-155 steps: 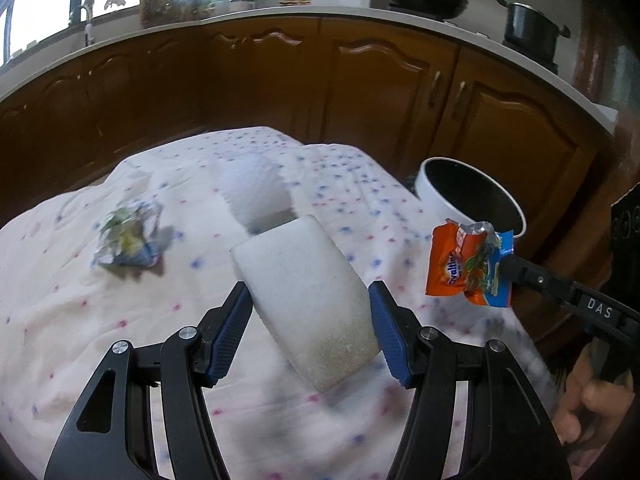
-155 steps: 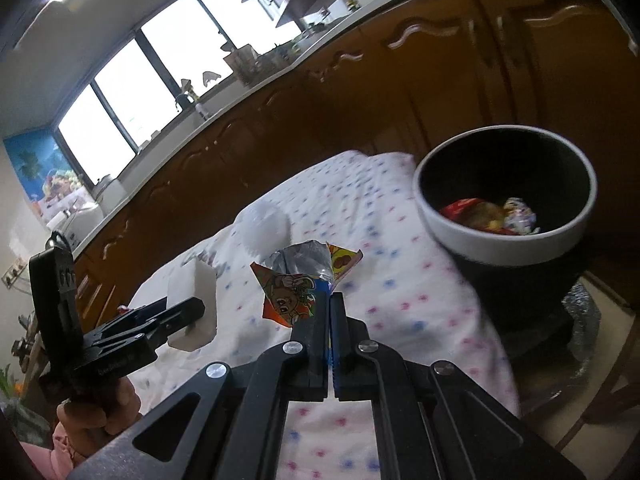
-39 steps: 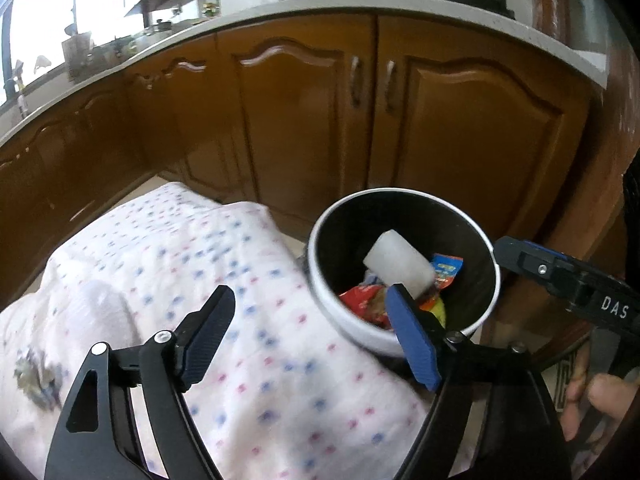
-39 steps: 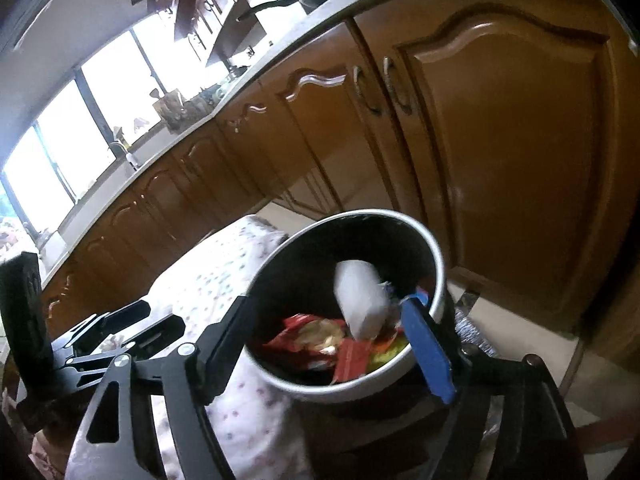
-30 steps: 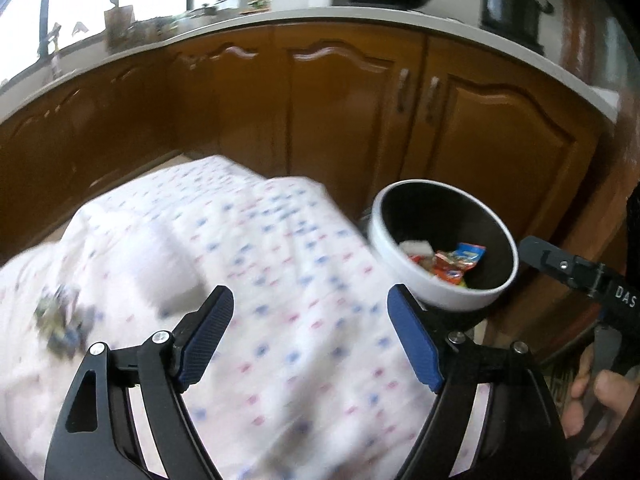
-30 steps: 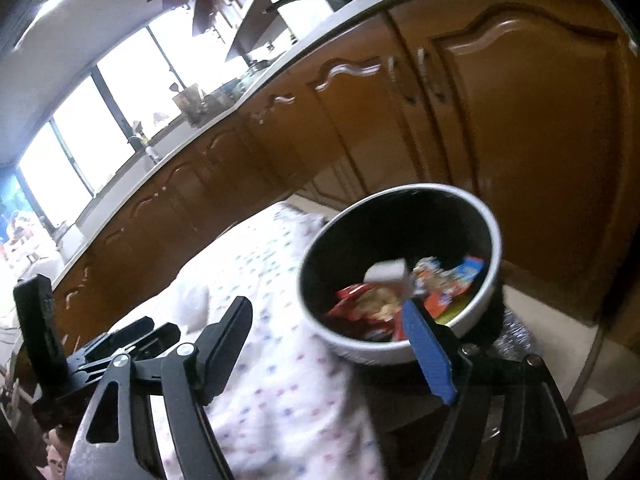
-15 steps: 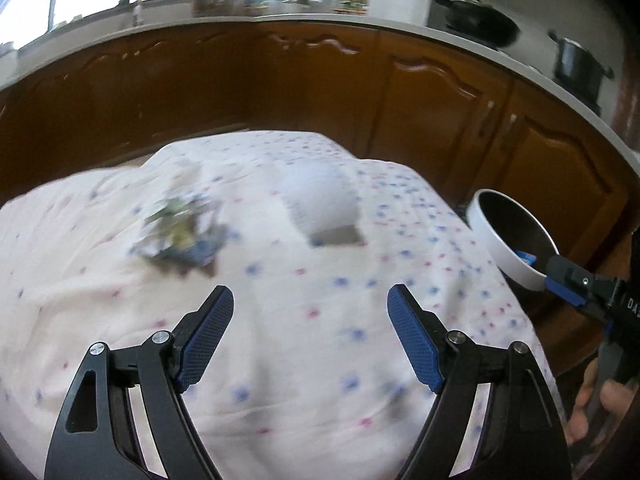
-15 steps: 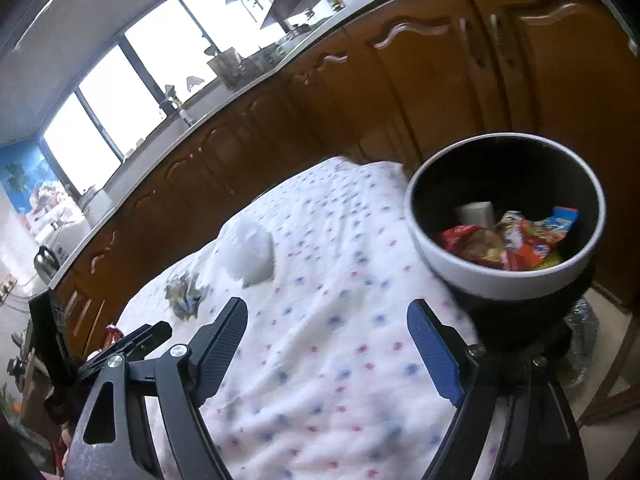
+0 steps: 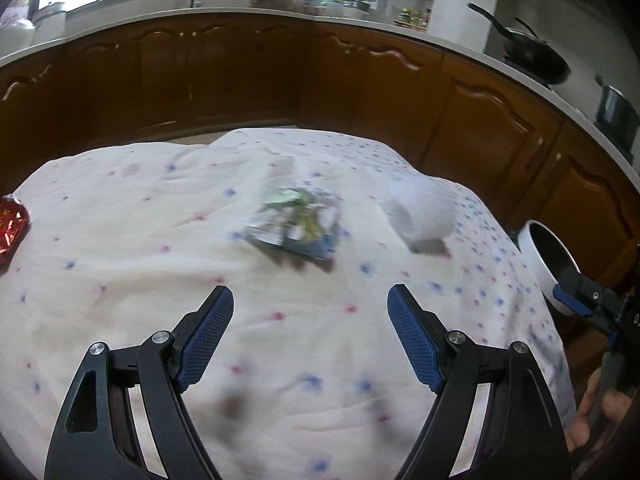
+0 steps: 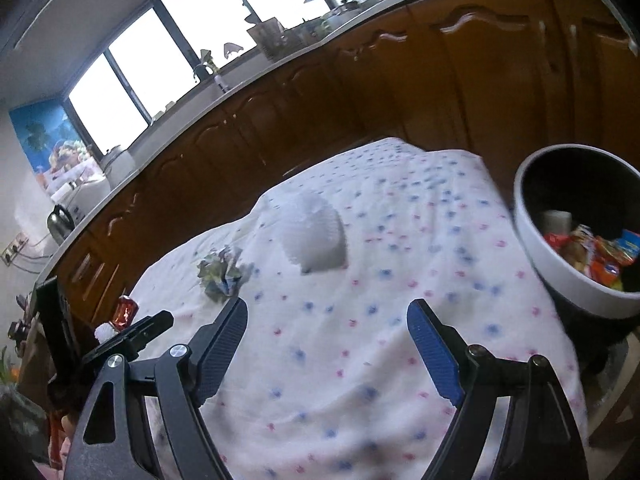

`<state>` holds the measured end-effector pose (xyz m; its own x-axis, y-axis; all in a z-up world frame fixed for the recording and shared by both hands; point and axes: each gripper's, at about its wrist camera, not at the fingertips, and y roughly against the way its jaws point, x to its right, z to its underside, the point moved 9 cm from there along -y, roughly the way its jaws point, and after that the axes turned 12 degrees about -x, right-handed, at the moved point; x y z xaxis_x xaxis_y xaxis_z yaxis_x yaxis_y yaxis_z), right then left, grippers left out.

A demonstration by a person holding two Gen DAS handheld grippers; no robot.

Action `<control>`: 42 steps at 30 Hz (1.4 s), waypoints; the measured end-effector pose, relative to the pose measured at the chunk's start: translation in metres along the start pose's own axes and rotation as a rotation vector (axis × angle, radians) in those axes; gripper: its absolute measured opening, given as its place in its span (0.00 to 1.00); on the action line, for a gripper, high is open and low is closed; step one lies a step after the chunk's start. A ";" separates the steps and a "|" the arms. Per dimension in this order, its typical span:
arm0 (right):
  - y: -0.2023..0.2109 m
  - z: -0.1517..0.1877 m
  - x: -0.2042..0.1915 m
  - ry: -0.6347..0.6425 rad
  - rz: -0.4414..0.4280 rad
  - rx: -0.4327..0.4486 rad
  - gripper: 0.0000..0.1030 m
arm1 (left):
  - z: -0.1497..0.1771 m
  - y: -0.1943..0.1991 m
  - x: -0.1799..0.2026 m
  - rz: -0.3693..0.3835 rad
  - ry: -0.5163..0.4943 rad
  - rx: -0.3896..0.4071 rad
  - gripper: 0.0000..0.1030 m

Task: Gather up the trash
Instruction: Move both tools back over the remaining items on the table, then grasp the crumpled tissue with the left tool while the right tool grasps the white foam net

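A crumpled green and blue wrapper (image 9: 298,222) lies on the dotted white tablecloth (image 9: 120,240), ahead of my open, empty left gripper (image 9: 310,312). A white paper cup (image 9: 424,216) lies on its side to the wrapper's right. A red wrapper (image 9: 10,228) lies at the cloth's left edge. In the right wrist view my right gripper (image 10: 326,324) is open and empty over the cloth, with the cup (image 10: 314,236) and the green wrapper (image 10: 220,272) ahead of it. The white-rimmed black bin (image 10: 560,264) at the right holds several wrappers and a white piece.
Brown kitchen cabinets (image 9: 280,80) curve behind the table under a counter with a pan (image 9: 532,64) and pot. The bin (image 9: 540,256) stands off the table's right edge. The red wrapper (image 10: 126,312) shows at the far left in the right wrist view.
Both grippers let their trash go into the bin, opened, and swung back left over the table. The green wrapper now sits nearer the middle of the left wrist view.
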<state>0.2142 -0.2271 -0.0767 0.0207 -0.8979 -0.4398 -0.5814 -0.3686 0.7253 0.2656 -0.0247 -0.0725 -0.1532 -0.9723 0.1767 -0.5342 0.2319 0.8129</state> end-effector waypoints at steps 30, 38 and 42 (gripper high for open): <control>-0.121 -0.063 -0.015 0.083 0.063 -0.114 0.25 | -0.061 -0.087 -0.020 0.053 -0.009 -0.112 0.47; -0.071 -0.050 -0.026 0.120 0.021 -0.039 0.11 | -0.056 -0.059 0.002 0.104 -0.061 -0.075 0.04; -0.035 -0.037 -0.026 0.132 0.003 -0.009 0.11 | -0.049 -0.035 0.014 0.132 -0.063 -0.039 0.04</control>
<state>0.2644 -0.1995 -0.0705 0.1263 -0.9224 -0.3649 -0.5746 -0.3679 0.7311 0.3232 -0.0483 -0.0713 -0.2728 -0.9293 0.2490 -0.4737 0.3550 0.8060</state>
